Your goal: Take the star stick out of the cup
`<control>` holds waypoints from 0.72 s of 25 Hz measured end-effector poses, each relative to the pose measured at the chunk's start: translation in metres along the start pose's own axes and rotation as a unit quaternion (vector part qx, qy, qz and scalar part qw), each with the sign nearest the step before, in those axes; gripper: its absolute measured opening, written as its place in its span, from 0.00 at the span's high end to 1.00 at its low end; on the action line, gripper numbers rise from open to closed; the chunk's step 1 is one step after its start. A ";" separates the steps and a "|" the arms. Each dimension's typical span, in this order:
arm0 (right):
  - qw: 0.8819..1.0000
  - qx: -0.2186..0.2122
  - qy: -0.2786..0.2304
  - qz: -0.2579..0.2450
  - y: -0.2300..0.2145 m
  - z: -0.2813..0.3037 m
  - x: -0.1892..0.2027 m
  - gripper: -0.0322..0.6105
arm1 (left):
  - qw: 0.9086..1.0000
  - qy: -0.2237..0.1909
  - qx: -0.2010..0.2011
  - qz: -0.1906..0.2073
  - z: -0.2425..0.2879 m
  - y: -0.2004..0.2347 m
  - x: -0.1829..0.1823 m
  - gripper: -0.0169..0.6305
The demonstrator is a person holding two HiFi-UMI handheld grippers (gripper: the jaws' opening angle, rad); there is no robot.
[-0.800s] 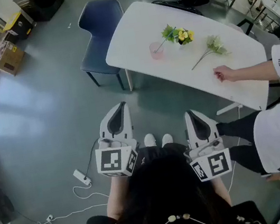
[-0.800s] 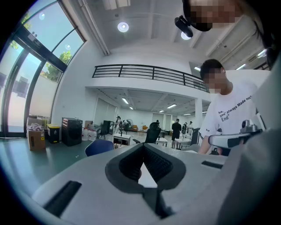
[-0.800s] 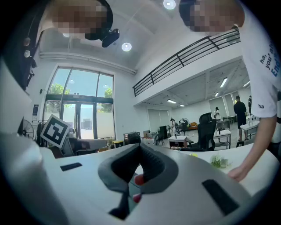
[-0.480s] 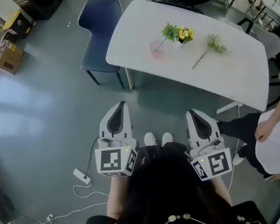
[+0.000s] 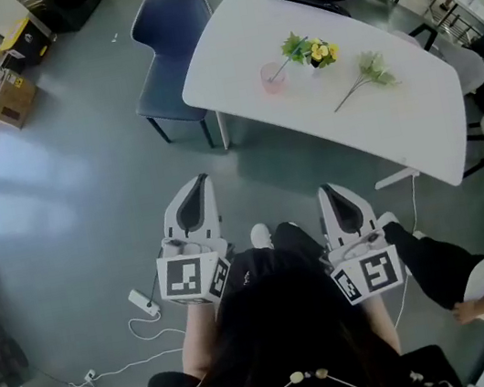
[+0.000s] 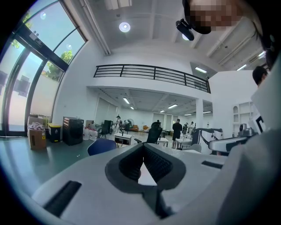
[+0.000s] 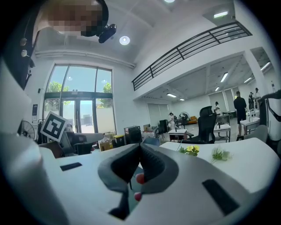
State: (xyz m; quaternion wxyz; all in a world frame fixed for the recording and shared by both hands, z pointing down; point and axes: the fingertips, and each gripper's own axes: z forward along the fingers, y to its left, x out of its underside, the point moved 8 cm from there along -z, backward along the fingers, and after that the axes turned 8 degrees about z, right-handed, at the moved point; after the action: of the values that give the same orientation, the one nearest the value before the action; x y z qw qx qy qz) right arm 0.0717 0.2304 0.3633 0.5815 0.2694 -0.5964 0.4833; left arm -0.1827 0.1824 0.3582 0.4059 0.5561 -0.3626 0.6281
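White table (image 5: 415, 125): pink cup (image 5: 273, 79) on it, well ahead of you. Your left gripper (image 5: 198, 183) and right gripper (image 5: 327, 193): clenched, empty.

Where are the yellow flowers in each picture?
Head view: yellow flowers near the top, right of middle, on the white table.
Left gripper view: not in it.
Right gripper view: right of middle, a little below halfway.
Shared landmark: the white table, in the head and right gripper views.
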 end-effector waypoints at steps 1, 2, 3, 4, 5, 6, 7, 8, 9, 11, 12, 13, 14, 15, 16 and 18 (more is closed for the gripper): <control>1.000 0.000 0.010 0.004 -0.001 0.001 0.005 0.94 | 1.000 0.000 0.002 -0.003 -0.001 0.003 0.002 0.97; 1.000 0.000 0.021 0.012 -0.004 0.002 0.010 0.94 | 1.000 0.001 0.005 -0.005 -0.003 0.005 0.003 0.97; 0.999 0.000 0.029 0.024 -0.007 0.003 0.014 0.94 | 1.000 0.002 0.009 -0.007 -0.003 0.008 0.004 0.97; 0.999 0.002 0.035 0.036 -0.012 0.005 0.018 0.94 | 1.000 0.003 0.013 -0.008 -0.003 0.010 0.006 0.97; 0.998 0.004 0.039 0.048 -0.018 0.008 0.021 0.94 | 1.000 0.004 0.015 -0.009 -0.003 0.013 0.007 0.97; 0.997 0.007 0.041 0.057 -0.025 0.012 0.023 0.94 | 1.000 0.004 0.017 -0.010 -0.002 0.015 0.008 0.97; 0.997 0.010 0.044 0.064 -0.031 0.018 0.024 0.94 | 1.000 0.005 0.019 -0.010 -0.001 0.017 0.009 0.97; 0.997 0.013 0.046 0.068 -0.038 0.024 0.024 0.94 | 1.000 0.006 0.021 -0.010 0.001 0.019 0.010 0.97; 0.996 0.015 0.049 0.072 -0.045 0.031 0.024 0.94 | 1.000 0.008 0.024 -0.010 0.005 0.021 0.011 0.97; 0.995 0.016 0.054 0.078 -0.058 0.046 0.021 0.89 | 0.999 0.016 0.032 -0.010 0.015 0.022 0.013 0.97; 0.995 0.017 0.055 0.079 -0.065 0.054 0.020 0.86 | 0.999 0.020 0.037 -0.011 0.022 0.022 0.014 0.97; 0.995 0.017 0.057 0.078 -0.072 0.062 0.019 0.86 | 0.999 0.025 0.041 -0.011 0.030 0.022 0.015 0.97; 0.995 0.018 0.060 0.077 -0.080 0.071 0.018 0.86 | 0.999 0.029 0.044 -0.010 0.038 0.022 0.016 0.97; 0.995 0.018 0.063 0.076 -0.088 0.081 0.018 0.85 | 0.998 0.033 0.047 -0.010 0.047 0.021 0.017 0.97; 0.995 0.019 0.068 0.076 -0.097 0.092 0.019 0.85 | 0.998 0.037 0.049 -0.010 0.056 0.021 0.017 0.97; 0.993 0.018 0.080 0.079 -0.118 0.117 0.021 0.83 | 0.998 0.045 0.052 -0.013 0.076 0.022 0.019 0.97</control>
State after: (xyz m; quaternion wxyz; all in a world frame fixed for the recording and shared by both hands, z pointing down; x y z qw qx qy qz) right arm 0.1212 0.0856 0.4307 0.5824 0.1920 -0.5585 0.5585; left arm -0.1731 0.1063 0.3856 0.4004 0.5526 -0.3036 0.6649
